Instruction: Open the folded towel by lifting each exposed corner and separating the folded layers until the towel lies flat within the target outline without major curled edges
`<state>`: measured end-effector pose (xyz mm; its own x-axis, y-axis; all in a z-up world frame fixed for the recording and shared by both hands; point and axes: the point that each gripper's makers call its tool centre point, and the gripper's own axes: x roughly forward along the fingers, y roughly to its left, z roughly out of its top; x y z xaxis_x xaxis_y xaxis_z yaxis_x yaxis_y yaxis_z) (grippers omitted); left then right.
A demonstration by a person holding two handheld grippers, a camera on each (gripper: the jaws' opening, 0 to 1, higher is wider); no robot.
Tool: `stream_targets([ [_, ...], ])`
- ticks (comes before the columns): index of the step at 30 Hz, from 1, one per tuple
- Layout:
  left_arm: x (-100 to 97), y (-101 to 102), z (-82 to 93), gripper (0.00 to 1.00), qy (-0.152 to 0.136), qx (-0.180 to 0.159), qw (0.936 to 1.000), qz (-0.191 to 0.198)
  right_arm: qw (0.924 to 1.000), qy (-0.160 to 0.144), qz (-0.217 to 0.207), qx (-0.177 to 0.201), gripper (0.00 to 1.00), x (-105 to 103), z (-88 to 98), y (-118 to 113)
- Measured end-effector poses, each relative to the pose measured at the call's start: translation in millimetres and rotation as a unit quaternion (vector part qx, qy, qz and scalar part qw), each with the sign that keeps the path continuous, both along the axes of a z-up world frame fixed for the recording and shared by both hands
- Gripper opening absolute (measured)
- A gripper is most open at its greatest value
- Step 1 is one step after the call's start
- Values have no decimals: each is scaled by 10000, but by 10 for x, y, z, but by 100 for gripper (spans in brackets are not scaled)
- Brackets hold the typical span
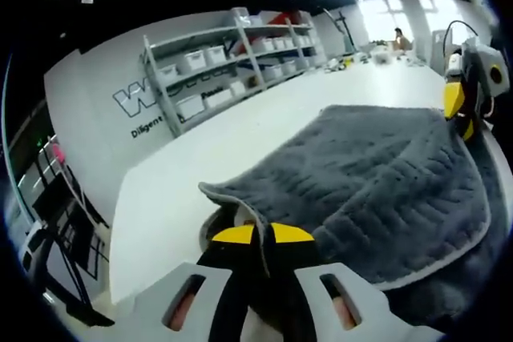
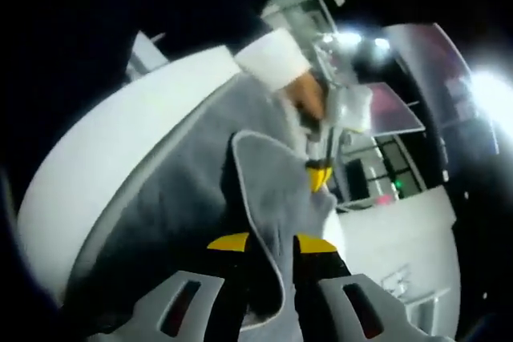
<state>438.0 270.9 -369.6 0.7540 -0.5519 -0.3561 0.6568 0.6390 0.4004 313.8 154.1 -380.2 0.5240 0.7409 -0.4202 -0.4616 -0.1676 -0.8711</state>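
Observation:
A grey ribbed towel with a pale hem lies spread over the white table, its top layer lifted. My left gripper is shut on a corner of the towel, the hem pinched between its yellow-tipped jaws. In the right gripper view, my right gripper is shut on another edge of the towel, which rises in a fold between the jaws. The right gripper shows at the towel's far right edge in the left gripper view. The left gripper and a hand in a white cuff show beyond the towel.
Grey shelving with white bins stands against the far wall beyond the table. Clutter and a person sit at the table's far end. A dark frame stands off the table's left edge.

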Motion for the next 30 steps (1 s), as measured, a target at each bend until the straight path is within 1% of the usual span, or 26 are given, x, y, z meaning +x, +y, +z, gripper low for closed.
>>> stream_targets([
  [1, -28, -37, -31, 5, 129, -78, 9999, 6, 10000, -9, 42, -23, 14, -8, -7, 28],
  [2, 19, -19, -30, 5, 147, -100, 9998, 4, 10000, -24, 72, -43, 14, -7, -12, 48],
  [3, 16, -28, -50, 5, 230, -151, 9996, 9, 9999, -46, 103, -67, 13, -6, -16, 68],
  [5, 51, -16, -51, 5, 240, -156, 9996, 9, 9998, -78, 155, -108, 13, -9, -22, 98],
  [6, 101, 35, -69, 5, 358, -274, 9990, 9, 9996, -105, 211, -147, 13, -12, -31, 123],
  [8, 176, 126, -65, 5, 321, -240, 9992, 14, 9992, -124, 311, -208, 12, -54, -66, 185],
  [12, 200, 172, -79, 5, 330, -240, 9992, 16, 9980, -145, 518, -345, 5, -141, -146, 262],
  [14, 215, 190, -79, 5, 319, -233, 9992, 17, 9977, -144, 538, -392, 0, -164, -171, 277],
  [16, 233, 207, -80, 5, 323, -239, 9992, 22, 9978, -143, 535, -363, 0, -192, -165, 288],
  [18, 253, 222, -82, 5, 324, -245, 9992, 35, 9981, -119, 543, -270, 0, -231, -144, 301],
  [19, 270, 240, -88, 5, 348, -266, 9990, 63, 9983, -72, 550, -163, 0, -251, -112, 303],
  [20, 275, 247, -88, 5, 348, -271, 9990, 76, 9984, -10, 555, -94, 0, -263, -100, 306],
  [22, 293, 257, -79, 5, 337, -306, 9989, 91, 9978, 416, 494, 134, 0, -341, -99, 312],
  [25, 315, 259, -42, 5, 273, -386, 9988, 160, 9941, 877, 421, 475, 0, -372, -28, 306],
  [26, 267, 182, -33, 5, 262, -412, 9987, 176, 9920, 1021, 419, 613, 0, -410, 0, 317],
  [27, 260, 165, -21, 5, 242, -431, 9986, 201, 9891, 1193, 382, 772, 0, -445, 26, 326],
  [28, 266, 165, 2, 5, 176, -423, 9987, 226, 9861, 1341, 358, 912, 0, -461, 59, 330],
  [29, 281, 172, 45, 5, 52, -413, 9988, 274, 9830, 1484, 306, 1040, 0, -467, 86, 326],
  [30, 284, 147, 99, 4, -28, -556, 9981, 277, 9797, 1591, 254, 1190, 0, -463, 124, 320],
])
